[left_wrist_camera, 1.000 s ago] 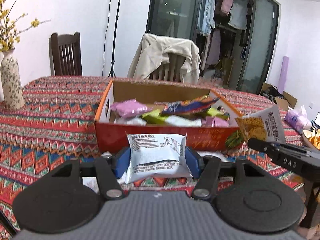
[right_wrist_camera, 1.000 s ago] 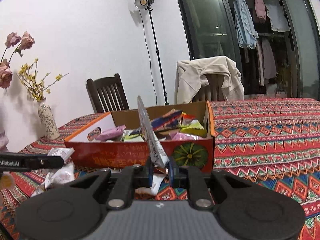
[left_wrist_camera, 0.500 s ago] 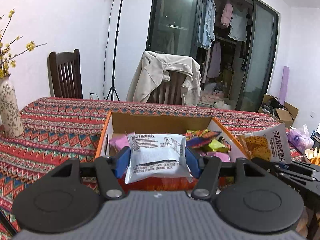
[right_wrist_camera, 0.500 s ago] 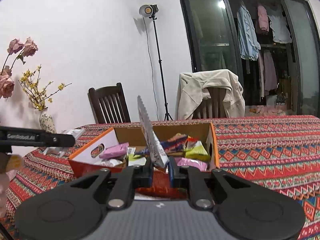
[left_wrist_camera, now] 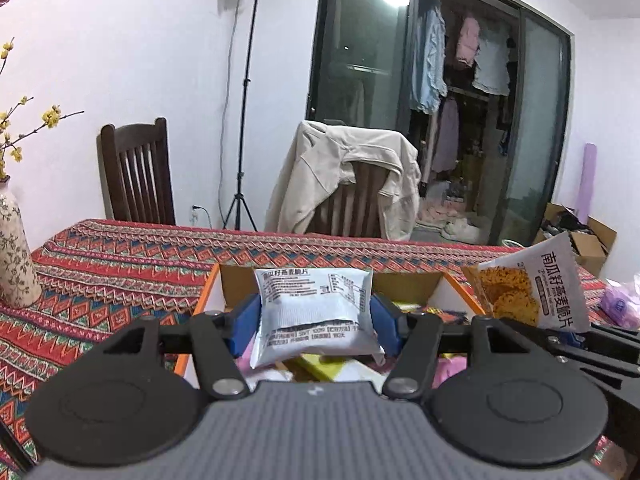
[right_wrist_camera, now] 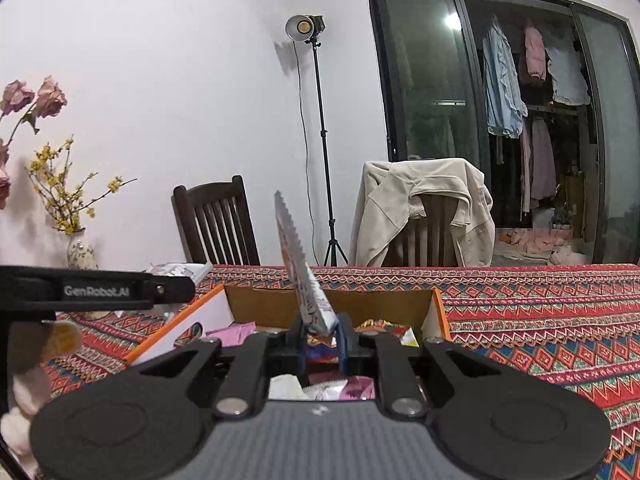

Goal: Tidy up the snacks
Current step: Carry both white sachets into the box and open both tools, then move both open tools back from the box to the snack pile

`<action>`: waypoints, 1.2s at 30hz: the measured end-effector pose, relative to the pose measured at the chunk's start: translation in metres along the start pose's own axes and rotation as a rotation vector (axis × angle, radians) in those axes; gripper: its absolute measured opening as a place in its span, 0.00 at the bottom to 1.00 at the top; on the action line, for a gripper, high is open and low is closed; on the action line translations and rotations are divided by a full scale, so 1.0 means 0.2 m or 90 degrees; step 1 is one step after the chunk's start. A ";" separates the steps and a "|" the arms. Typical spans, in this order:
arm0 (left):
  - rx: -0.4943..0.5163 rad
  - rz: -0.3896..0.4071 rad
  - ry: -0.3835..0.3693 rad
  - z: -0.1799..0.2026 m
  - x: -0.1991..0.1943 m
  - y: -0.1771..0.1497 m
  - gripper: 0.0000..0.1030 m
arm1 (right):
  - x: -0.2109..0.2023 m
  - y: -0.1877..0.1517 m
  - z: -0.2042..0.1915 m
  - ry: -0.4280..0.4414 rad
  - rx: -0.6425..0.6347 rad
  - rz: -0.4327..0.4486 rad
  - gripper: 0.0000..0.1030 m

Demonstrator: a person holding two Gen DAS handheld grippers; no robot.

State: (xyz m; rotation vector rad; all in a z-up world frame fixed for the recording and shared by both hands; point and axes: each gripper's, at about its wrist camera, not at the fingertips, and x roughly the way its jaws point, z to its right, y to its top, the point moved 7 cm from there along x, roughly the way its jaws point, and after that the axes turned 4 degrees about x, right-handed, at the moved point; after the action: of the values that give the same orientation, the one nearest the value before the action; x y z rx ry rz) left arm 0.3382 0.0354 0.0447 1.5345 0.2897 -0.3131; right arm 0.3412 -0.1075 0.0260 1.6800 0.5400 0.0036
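My left gripper (left_wrist_camera: 316, 322) is shut on a white snack packet (left_wrist_camera: 312, 292) with black print, held flat between its blue pads (left_wrist_camera: 244, 320). It hangs over the near end of an orange and white cardboard box (left_wrist_camera: 208, 292) that holds several snack packets (left_wrist_camera: 320, 364). My right gripper (right_wrist_camera: 322, 336) is shut on the lower edge of an oat-crisp packet (right_wrist_camera: 298, 264), which stands upright and edge-on over the same box (right_wrist_camera: 436, 312). The left wrist view shows that packet's printed face (left_wrist_camera: 532, 288) at the right. The left gripper's arm (right_wrist_camera: 100, 290) crosses the right wrist view at the left.
The box sits on a table with a red patterned cloth (left_wrist_camera: 120, 264). A flowered vase (left_wrist_camera: 12, 256) stands at the left edge, a purple bag (left_wrist_camera: 620, 304) at the right. Behind the table are a dark wooden chair (left_wrist_camera: 136, 176), a chair draped with a beige jacket (left_wrist_camera: 344, 180) and a light stand (left_wrist_camera: 240, 160).
Both grippers have risen and moved forward with their packets. They were in front of the box's red side and now hang above its open top, which sits lower in both views.
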 end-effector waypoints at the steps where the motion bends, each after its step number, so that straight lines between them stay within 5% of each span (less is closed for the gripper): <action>1: -0.003 0.001 0.006 -0.01 0.02 0.00 0.60 | 0.03 0.00 0.00 -0.001 0.002 -0.002 0.14; 11: -0.002 -0.019 0.054 -0.11 0.29 -0.11 0.61 | 0.29 -0.09 0.08 -0.022 0.014 -0.029 0.14; 18: 0.014 -0.028 0.052 -0.12 0.34 -0.17 0.85 | 0.40 -0.17 0.11 -0.033 -0.003 -0.065 0.19; 20: 0.007 -0.027 0.051 -0.12 0.34 -0.18 0.97 | 0.39 -0.17 0.12 -0.034 0.005 -0.065 0.55; 23: -0.007 -0.015 0.040 -0.13 0.30 -0.18 1.00 | 0.36 -0.16 0.16 -0.037 0.019 -0.050 0.86; 28: 0.001 -0.019 0.037 -0.11 0.28 -0.18 1.00 | 0.32 -0.15 0.20 -0.032 0.043 -0.046 1.00; 36: -0.010 -0.008 0.052 -0.11 0.12 -0.11 1.00 | 0.21 -0.09 0.19 -0.017 0.054 -0.040 1.00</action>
State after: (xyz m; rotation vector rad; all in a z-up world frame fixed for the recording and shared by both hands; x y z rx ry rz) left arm 0.3533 0.0565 0.0156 1.5322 0.3660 -0.2583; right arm 0.3837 -0.1257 -0.0114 1.7429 0.5795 -0.0892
